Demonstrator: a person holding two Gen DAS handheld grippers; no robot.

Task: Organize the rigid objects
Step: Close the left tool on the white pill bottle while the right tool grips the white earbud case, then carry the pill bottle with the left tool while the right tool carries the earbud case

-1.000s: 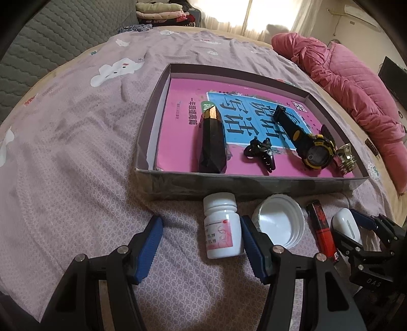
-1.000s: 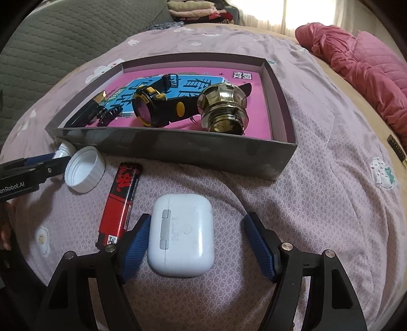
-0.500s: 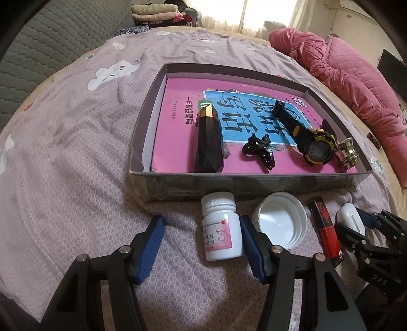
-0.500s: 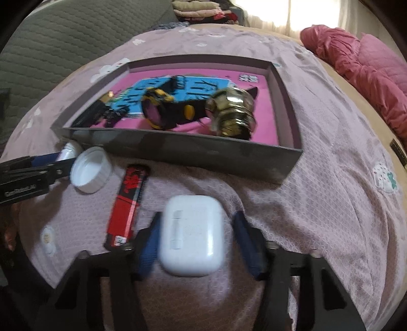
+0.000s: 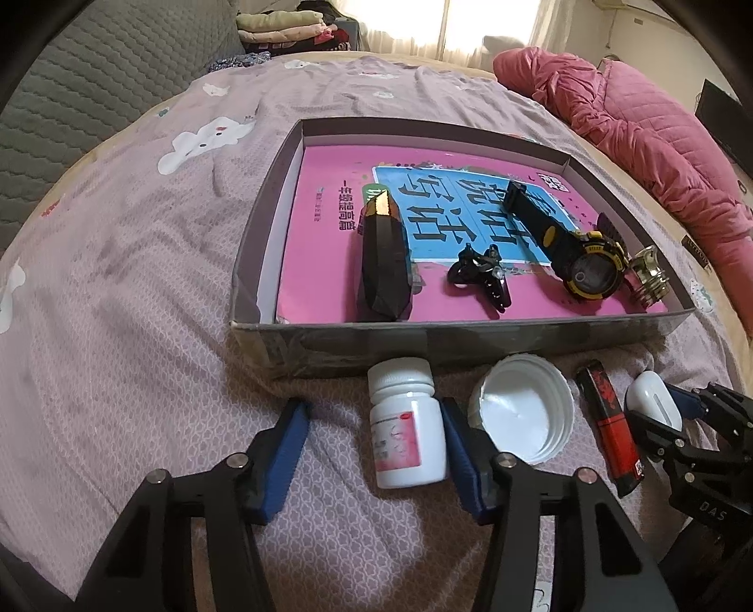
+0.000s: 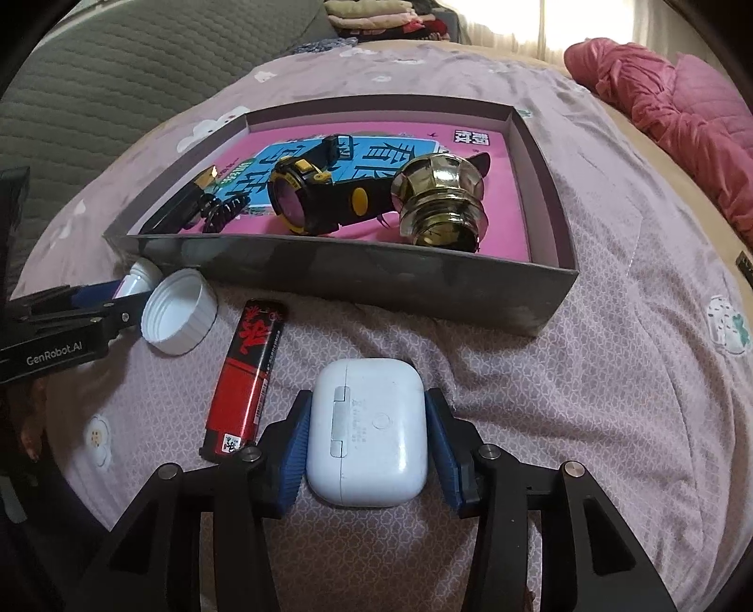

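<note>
A white pill bottle (image 5: 407, 433) lies on the mauve bedsheet in front of the grey box (image 5: 470, 341). My left gripper (image 5: 372, 419) straddles it with its jaws closing. The right pad touches the bottle and the left pad stands apart from it. My right gripper (image 6: 367, 400) is shut on a white earbud case (image 6: 369, 430), both pads against its sides. Between the grippers lie a white lid (image 5: 522, 414) and a red-and-black lighter (image 6: 247, 376). In the box sit a black faceted stick (image 5: 383, 263), a black clip (image 5: 480, 275), a black-yellow watch (image 5: 588, 273) and a gold knob (image 6: 440, 207).
The box holds a pink book (image 5: 329, 226) as its floor. A pink quilt (image 5: 635, 122) is heaped at the far right of the bed. A grey quilted backrest (image 5: 94, 94) rises at the left, with folded clothes (image 5: 282, 28) behind it.
The right jaws have closed onto the earbud case. The left jaws have narrowed around the pill bottle. Neither hand has shifted.
</note>
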